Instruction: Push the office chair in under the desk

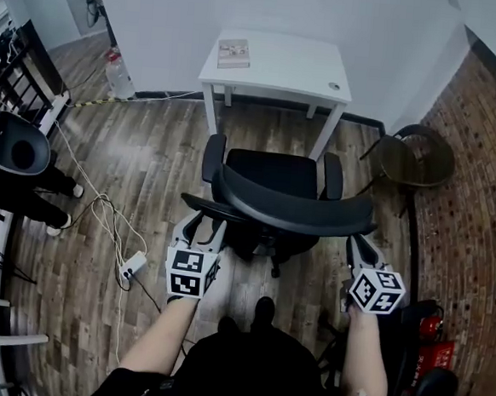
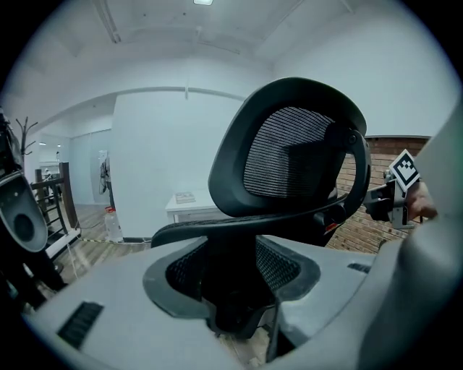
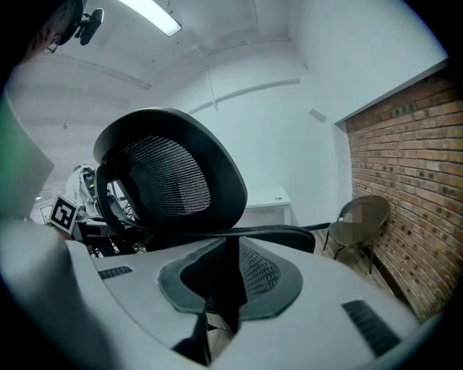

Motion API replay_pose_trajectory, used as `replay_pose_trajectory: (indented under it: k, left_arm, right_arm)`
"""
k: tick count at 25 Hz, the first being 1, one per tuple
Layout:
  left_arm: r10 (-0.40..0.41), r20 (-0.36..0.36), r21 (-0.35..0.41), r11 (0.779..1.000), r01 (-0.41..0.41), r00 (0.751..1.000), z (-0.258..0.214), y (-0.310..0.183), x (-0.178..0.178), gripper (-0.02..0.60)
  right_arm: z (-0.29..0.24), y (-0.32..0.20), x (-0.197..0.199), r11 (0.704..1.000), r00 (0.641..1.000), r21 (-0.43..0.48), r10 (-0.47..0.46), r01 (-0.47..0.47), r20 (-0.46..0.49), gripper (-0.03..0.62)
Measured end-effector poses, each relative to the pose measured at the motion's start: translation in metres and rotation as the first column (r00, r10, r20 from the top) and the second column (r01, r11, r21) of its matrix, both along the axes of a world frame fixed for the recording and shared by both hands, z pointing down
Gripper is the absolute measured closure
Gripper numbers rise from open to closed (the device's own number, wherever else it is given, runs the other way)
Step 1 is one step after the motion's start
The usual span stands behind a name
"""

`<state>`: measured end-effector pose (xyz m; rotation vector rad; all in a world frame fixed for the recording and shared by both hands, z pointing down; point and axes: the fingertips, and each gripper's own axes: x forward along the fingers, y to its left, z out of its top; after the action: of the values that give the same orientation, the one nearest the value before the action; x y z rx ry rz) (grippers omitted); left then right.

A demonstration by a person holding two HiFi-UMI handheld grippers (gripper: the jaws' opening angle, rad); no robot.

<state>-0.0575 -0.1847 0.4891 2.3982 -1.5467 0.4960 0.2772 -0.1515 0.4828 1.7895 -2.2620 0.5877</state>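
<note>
Black mesh office chair (image 1: pixel 270 186) stands just short of the white surface (image 1: pixel 276 63). Its seat is turned toward the surface and its backrest (image 1: pixel 294 207) is on the side away from it. Little or none of the seat looks tucked under, so I judge the push not yet finished.

Left claw (image 1: pixel 201 232) and right claw (image 1: pixel 357 246) sit at the two outer ends of the backrest, the part farthest from the surface. A hold at both ends should let the chair be steered straight between the surface's legs without swivelling.

Each claw is closed down on the backrest's thin rim, pads pinching it from both sides. Nothing else is held.

Both forearms reach toward the surface, roughly parallel. The claws point forward and slightly downward, marker cubes uppermost.
</note>
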Motion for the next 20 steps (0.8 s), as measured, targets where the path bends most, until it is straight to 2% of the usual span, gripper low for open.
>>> replay_pose_trajectory:
  k: [6, 20]
  left_arm:
    - [-0.023, 0.008, -0.008, 1.0, 0.023, 1.0, 0.0, -0.023, 0.02, 0.391]
    - [-0.132, 0.027, -0.016, 0.991, 0.133, 0.991, -0.003, -0.077, 0.045, 0.391]
  right_arm:
    - [0.0, -0.032, 0.022, 1.0, 0.999, 0.009, -0.028, 0.028, 0.025, 0.543]
    - [-0.003, -0.101, 0.05, 0.989, 0.988, 0.019, -0.145, 0.144, 0.052, 0.566]
